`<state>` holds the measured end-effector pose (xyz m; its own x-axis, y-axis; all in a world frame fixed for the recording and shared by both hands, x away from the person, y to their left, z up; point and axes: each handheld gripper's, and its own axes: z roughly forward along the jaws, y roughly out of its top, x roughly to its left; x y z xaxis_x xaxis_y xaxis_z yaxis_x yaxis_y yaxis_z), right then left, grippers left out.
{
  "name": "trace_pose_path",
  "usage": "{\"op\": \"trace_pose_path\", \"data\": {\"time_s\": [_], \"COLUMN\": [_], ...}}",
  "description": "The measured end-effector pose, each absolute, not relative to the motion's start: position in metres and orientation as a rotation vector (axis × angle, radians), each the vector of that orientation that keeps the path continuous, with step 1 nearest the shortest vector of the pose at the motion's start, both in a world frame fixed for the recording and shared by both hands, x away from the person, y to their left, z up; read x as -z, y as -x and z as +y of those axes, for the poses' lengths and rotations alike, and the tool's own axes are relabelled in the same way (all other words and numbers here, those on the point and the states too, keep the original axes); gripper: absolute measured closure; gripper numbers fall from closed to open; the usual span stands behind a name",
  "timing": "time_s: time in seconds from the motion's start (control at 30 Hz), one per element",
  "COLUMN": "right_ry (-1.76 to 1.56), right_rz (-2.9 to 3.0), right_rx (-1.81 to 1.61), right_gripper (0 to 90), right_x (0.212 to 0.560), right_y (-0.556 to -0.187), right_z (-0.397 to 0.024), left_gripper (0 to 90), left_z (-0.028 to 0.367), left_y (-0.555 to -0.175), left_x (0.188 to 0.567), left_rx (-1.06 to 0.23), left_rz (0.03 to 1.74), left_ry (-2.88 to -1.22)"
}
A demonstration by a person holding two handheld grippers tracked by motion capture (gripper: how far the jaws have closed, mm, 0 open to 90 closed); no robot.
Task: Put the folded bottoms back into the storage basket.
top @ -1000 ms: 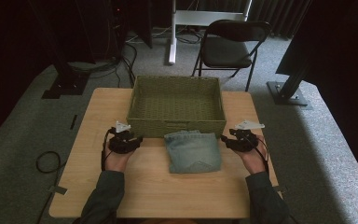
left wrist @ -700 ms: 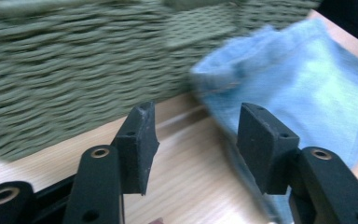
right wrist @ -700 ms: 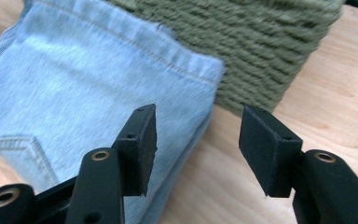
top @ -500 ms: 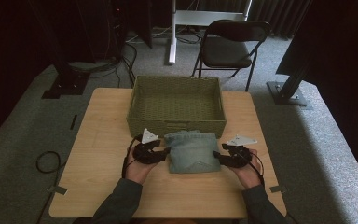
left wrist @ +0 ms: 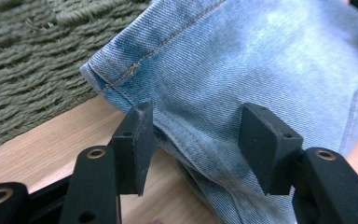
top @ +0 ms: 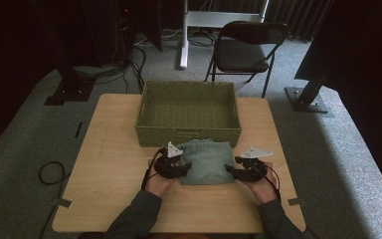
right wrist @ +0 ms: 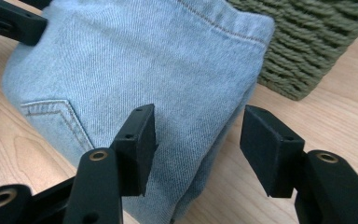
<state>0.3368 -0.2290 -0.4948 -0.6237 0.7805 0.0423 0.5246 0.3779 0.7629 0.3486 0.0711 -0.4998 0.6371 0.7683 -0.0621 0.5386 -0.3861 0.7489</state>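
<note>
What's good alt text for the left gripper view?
The left gripper's two black jaws stand open around the edge of folded light-blue jeans on a wooden table. A green woven basket sits just behind.

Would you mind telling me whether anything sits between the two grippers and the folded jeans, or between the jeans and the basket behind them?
Nothing visible does. The left gripper and right gripper flank the folded jeans, jaws open at its edges. The woven basket stands directly behind, apparently touching the denim; only its near wall must be cleared.

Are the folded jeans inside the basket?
No, the folded jeans lie on the table in front of the woven basket.
</note>
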Motion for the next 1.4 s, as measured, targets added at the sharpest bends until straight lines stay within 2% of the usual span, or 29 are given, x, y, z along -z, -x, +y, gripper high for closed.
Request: {"op": "trace_pose_path", "data": {"time_s": [0.5, 0.63, 0.8, 0.93, 1.07, 1.2, 1.33, 1.4], "right_ry": [-1.222, -1.282, -1.339, -1.353, -1.362, -1.377, -1.376, -1.356], "right_rz": [2.383, 2.407, 2.434, 2.459, 2.499, 2.516, 2.528, 2.534], "right_rx": [-1.023, -1.028, -1.054, -1.082, -1.128, -1.151, -1.151, -1.13], "right_gripper": [36.6, 33.1, 33.2, 39.2, 49.0, 53.2, 58.2, 61.2], "right_x": [0.517, 0.525, 0.529, 0.53, 0.531, 0.532, 0.531, 0.529], "right_y": [-0.353, -0.362, -0.368, -0.37, -0.371, -0.372, -0.372, -0.371], "right_z": [-0.222, -0.222, -0.224, -0.225, -0.226, -0.226, -0.225, -0.223], "left_gripper": [40.8, 39.3, 35.7, 33.4, 34.0, 40.8, 56.2, 67.5], "left_z": [0.066, 0.071, 0.073, 0.075, 0.079, 0.082, 0.085, 0.084], "left_y": [-0.368, -0.375, -0.378, -0.382, -0.389, -0.393, -0.396, -0.394], "left_x": [0.523, 0.528, 0.528, 0.529, 0.531, 0.532, 0.534, 0.533], "left_rx": [-0.373, -0.325, -0.3, -0.245, -0.149, -0.048, 0.077, 0.076], "left_rz": [1.051, 1.086, 1.109, 1.124, 1.14, 1.121, 1.1, 1.058], "left_ry": [-2.133, -2.114, -2.114, -2.11, -2.099, -2.08, -2.041, -2.052]}}
